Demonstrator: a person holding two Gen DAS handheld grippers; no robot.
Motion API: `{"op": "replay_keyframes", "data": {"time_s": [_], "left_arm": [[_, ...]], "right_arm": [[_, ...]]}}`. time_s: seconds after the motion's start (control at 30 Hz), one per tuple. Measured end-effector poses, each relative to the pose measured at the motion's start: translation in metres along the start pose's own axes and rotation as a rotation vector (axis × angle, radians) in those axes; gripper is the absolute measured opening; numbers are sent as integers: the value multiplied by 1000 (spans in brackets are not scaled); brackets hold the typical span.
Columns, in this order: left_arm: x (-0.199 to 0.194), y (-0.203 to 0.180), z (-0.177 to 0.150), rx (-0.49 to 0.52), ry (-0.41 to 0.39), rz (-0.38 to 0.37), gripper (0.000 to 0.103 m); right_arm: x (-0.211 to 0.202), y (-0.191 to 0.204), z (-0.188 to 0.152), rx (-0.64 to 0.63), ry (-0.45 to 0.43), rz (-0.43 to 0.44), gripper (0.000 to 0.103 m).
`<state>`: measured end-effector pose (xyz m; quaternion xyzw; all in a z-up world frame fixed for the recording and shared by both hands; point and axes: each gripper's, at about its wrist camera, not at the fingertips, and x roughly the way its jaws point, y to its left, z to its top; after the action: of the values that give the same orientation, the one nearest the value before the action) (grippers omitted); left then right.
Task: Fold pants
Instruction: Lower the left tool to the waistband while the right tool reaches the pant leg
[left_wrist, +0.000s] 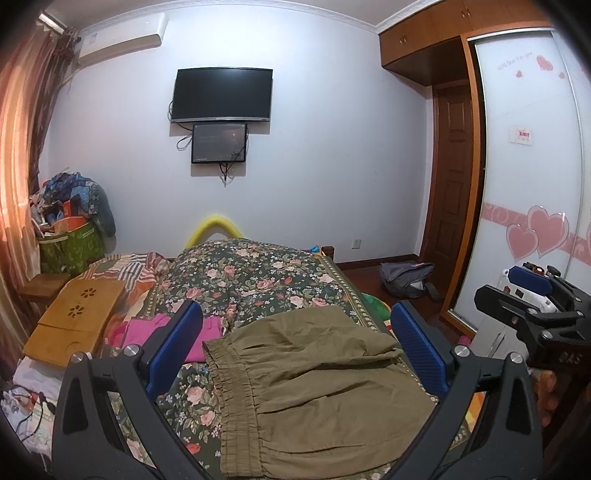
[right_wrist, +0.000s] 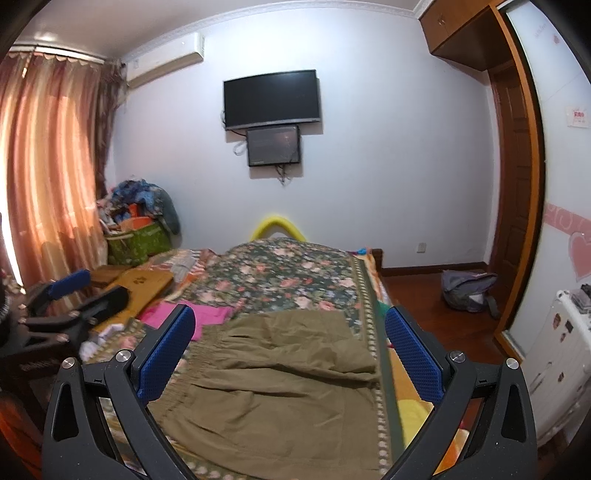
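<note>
Olive-green pants (left_wrist: 317, 387) lie folded on the floral bedspread (left_wrist: 251, 273), elastic waistband to the left. They also show in the right wrist view (right_wrist: 273, 376). My left gripper (left_wrist: 295, 332) is open and empty, held above the pants with its blue pads on either side. My right gripper (right_wrist: 290, 332) is open and empty too, above the pants' right part near the bed edge. The right gripper shows at the right edge of the left wrist view (left_wrist: 532, 291). The left gripper shows at the left of the right wrist view (right_wrist: 70, 295).
A pink garment (left_wrist: 207, 339) lies on the bed left of the pants. A wooden lap tray (left_wrist: 74, 317) sits at the bed's left. A grey backpack (left_wrist: 406, 278) lies on the wooden floor at right. A wardrobe (left_wrist: 532, 184) stands right, curtains (right_wrist: 48, 177) left.
</note>
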<state>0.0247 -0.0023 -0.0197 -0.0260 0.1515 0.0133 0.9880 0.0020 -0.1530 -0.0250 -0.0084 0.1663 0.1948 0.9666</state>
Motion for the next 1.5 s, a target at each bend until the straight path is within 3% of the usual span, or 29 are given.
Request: {"op": "replay_keyframes", "data": {"time_s": [0.27, 0.5, 0.7, 1.0, 1.13, 1.27, 1.33, 1.4, 1.47, 1.5], "left_arm": [[50, 19, -9, -16, 93, 23, 103], [116, 51, -30, 1, 230, 96, 103], [183, 92, -60, -13, 382, 177, 103], [261, 126, -103, -38, 569, 178, 94], [287, 126, -122, -42, 664, 117, 88], [297, 118, -135, -14, 697, 66, 85], [301, 114, -139, 1, 703, 49, 81], [304, 112, -143, 4, 713, 27, 71], [305, 113, -145, 17, 707, 39, 63], [307, 114, -145, 25, 706, 45, 63]], "right_arm": [[40, -44, -16, 33, 124, -79, 102], [79, -78, -33, 32, 234, -113, 102], [117, -97, -45, 31, 297, -114, 102], [188, -123, -72, 74, 456, -48, 100], [221, -129, -89, 111, 547, 3, 86], [243, -134, -98, 146, 595, 45, 78], [251, -135, -103, 150, 619, 69, 63], [256, -135, -107, 163, 643, 103, 55], [257, -134, -109, 147, 640, 87, 50], [256, -134, -109, 138, 637, 79, 41]]}}
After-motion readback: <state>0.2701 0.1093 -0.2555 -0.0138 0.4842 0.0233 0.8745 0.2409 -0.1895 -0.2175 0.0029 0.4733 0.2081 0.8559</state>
